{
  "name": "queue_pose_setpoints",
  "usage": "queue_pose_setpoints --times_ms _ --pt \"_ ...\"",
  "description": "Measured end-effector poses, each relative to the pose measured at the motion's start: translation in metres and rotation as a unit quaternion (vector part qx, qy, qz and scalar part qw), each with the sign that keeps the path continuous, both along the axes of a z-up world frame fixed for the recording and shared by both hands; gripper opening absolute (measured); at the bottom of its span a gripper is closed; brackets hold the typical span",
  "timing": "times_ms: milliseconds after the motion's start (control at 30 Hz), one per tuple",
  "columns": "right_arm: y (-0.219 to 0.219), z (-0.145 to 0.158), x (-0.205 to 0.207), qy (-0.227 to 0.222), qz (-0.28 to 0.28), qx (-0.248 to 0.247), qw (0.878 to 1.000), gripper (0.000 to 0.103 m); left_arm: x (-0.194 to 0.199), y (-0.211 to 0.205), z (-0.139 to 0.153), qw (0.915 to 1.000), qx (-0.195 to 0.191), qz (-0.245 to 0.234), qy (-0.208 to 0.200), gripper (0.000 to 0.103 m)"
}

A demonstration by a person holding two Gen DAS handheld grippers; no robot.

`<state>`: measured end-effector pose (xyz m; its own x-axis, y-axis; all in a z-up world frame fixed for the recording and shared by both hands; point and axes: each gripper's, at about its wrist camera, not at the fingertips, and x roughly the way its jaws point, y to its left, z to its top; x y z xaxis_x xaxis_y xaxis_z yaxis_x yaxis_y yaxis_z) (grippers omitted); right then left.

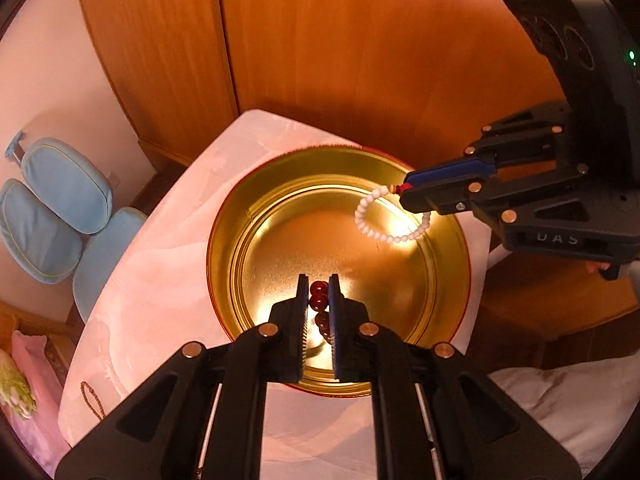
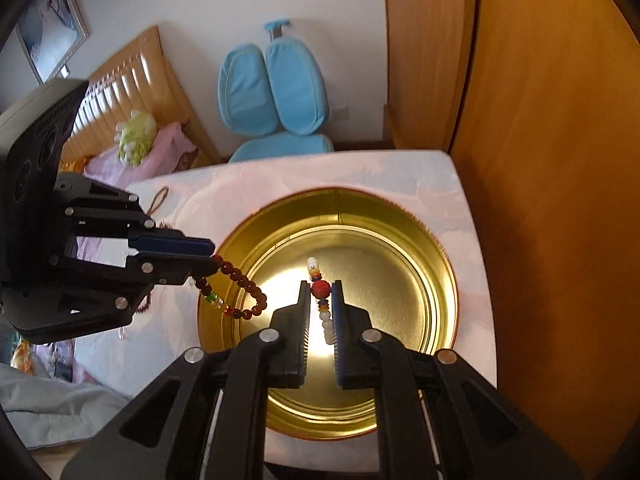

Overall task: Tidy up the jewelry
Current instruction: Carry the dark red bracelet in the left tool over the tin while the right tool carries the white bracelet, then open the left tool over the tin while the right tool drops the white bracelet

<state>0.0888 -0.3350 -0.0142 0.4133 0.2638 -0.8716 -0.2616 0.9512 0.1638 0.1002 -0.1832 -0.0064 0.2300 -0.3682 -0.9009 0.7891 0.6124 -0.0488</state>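
Left wrist view: the left gripper (image 1: pixel 319 292) has its jaws nearly closed on a dark red bead bracelet (image 1: pixel 319 300), which sits between them directly above the floor of the round gold tin (image 1: pixel 224 224). The right gripper (image 1: pixel 404 190) enters from the right in the same view, jaws likewise pinched, with a white bead bracelet (image 1: pixel 374 232) hanging as a loop below its tip, inside the tin's far right rim.

Right wrist view confirms both grips: the white bead bracelet (image 2: pixel 326 324) is caught at its red bead, strand running along the line of the jaws, over the lit centre of the gold tin (image 2: pixel 448 264). The dark red bead bracelet (image 2: pixel 244 284) droops from the left gripper (image 2: pixel 212 258) across the tin's left rim (part of the loop appears to lie outside the wall).

Assessment: both pieces hang over the tin's opening, the white one more centrally. Release into the tin looks imminent; the red loop probably wants carrying inward first. A thin chain (image 1: pixel 93 400) remains on the pale surface (image 1: pixel 160 280), nearer the left hand.
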Motion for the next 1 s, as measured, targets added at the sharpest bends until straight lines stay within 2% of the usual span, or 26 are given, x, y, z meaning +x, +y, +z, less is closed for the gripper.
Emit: queue_pose_setpoints --times_ms 133,200,333,500,600,1000 --pt "-0.004 -0.026 0.016 0.069 0.0 -0.01 0.998 0.011 0.008 -0.016 -0.019 0.9981 0.051 -0.025 0.025 0.01" --pt "-0.006 -0.034 0.019 0.09 -0.005 -0.005 0.996 0.011 0.01 -0.02 -0.026 0.9962 0.077 -0.033 0.022 0.01" --pt "-0.011 -0.047 0.024 0.115 -0.011 0.018 0.993 0.011 0.019 -0.029 -0.04 0.9942 0.09 -0.034 0.048 0.01" --pt "-0.01 -0.056 0.028 0.125 -0.011 0.021 0.992 0.011 0.022 -0.043 -0.062 0.9915 0.113 -0.034 0.055 0.01" --pt "-0.01 -0.061 0.029 0.131 -0.014 0.024 0.991 0.011 0.026 -0.043 -0.069 0.9917 0.111 -0.03 0.059 0.01" --pt "-0.01 -0.073 0.03 0.137 -0.022 0.035 0.99 0.011 0.026 -0.044 -0.078 0.9909 0.118 -0.029 0.059 0.01"
